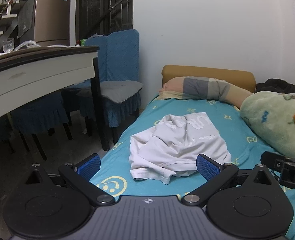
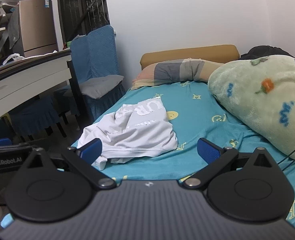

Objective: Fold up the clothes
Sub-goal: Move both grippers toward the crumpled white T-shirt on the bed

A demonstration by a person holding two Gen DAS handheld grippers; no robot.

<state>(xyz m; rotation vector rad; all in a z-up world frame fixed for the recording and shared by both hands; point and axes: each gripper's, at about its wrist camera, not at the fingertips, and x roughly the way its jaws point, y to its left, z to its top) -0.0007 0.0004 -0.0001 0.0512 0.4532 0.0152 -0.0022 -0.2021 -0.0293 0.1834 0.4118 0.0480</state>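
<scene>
Shirt (image 1: 177, 146), white, lies crumpled in a loose heap on the teal bedsheet (image 1: 207, 108), around the middle of the bed and toward its left edge, printed side partly up and the hem bunched at the near side. We judge it light, thin and floppy: it will not hold shape, will drag and wrinkle on the fleecy sheet, and layers may lift together if we pinch too deep. Best holds look like the hem edge nearest us, one corner per side, taking a single layer and pulling apart to spread it flat first. Left gripper (image 1: 148, 165) hovers just short of the near hem, fingers spread wide, nothing between them. Right gripper (image 2: 149, 152) sits further right, also wide apart and empty, its left pad in front of the hem in view. Green plush blanket (image 2: 267, 104) crowds the right side, pillow (image 1: 197, 89) at the head, so spreading room is mostly toward us.
</scene>
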